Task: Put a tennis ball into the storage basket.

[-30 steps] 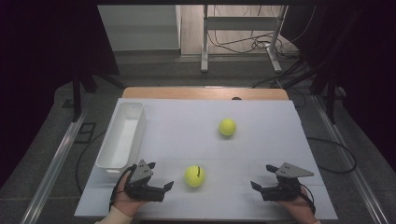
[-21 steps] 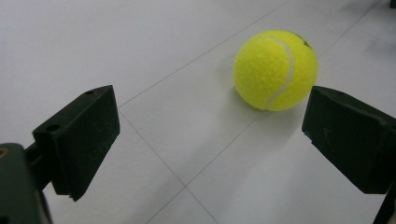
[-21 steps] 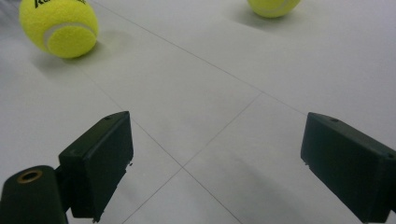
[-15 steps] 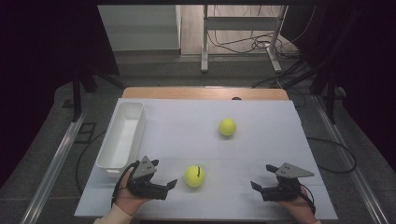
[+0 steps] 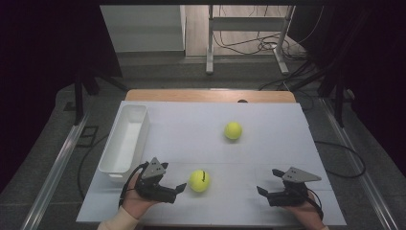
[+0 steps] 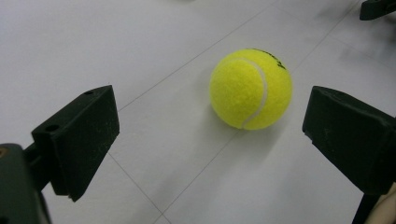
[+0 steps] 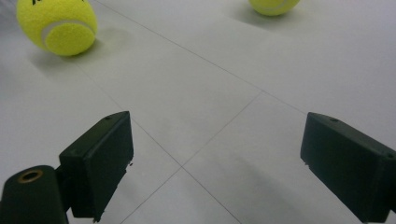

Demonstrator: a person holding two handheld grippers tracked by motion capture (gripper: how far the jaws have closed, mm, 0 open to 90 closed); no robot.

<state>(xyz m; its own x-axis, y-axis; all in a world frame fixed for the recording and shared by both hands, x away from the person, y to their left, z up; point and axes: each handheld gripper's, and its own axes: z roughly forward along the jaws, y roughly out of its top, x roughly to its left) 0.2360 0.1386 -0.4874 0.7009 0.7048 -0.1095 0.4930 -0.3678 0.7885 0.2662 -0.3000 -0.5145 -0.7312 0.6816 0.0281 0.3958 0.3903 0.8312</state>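
White bench (image 5: 268, 158) carries everything, measured from the near tennis ball (image 5: 199, 180). Well left of it sits the white bin (image 5: 125, 139). Just left, the left gripper (image 5: 178, 188) has crept closer over the last second, fingers wide, lining up a grab. Fuzzy yellow, white seam, the ball rests untouched. Far right, the right gripper (image 5: 265, 189) idles, fingers wide.

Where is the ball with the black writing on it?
In the high view, the near tennis ball lies on the white table near its front edge, just right of the open left tool, untouched, with the white bin behind to the left.
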